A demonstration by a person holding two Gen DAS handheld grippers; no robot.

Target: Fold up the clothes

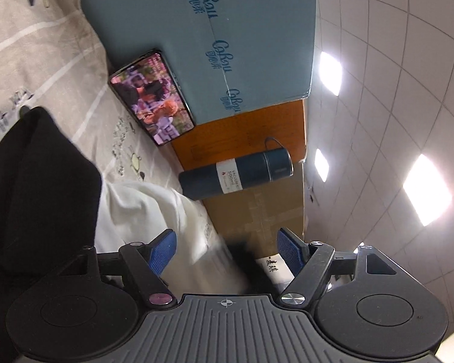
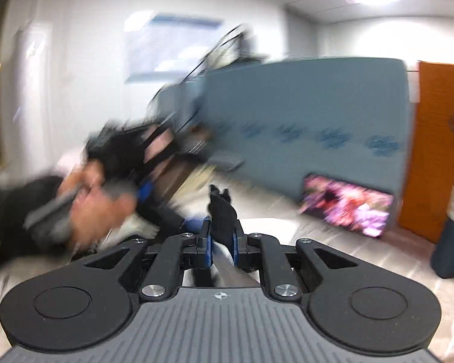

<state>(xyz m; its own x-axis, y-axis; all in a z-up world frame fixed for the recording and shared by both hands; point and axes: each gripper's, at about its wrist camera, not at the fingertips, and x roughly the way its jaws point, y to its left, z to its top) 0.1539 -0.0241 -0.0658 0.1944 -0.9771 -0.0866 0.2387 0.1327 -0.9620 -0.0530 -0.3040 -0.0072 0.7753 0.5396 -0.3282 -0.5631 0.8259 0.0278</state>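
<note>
both grippers are matte black, with two round discs flanking a grey ribbed plate bearing a crosshair mark behind the fingers point(image 1: 163, 252), silver screws on the linkage arms, and blue textured pads. a blurred bare-skinned hand point(image 2: 100, 208) shows.

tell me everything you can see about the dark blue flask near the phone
The flask is a dark blue cylinder, seemingly metal, with a white label band reading "VACUUM" and "500ml". Its cap end has a slightly lighter collar and a thin dark carrying loop. It stands closed on the patterned bedsheet, its base at the sheet's edge, in front of the orange panel and a cardboard box. The phone stands apart from it. Neither gripper touches it.
</note>
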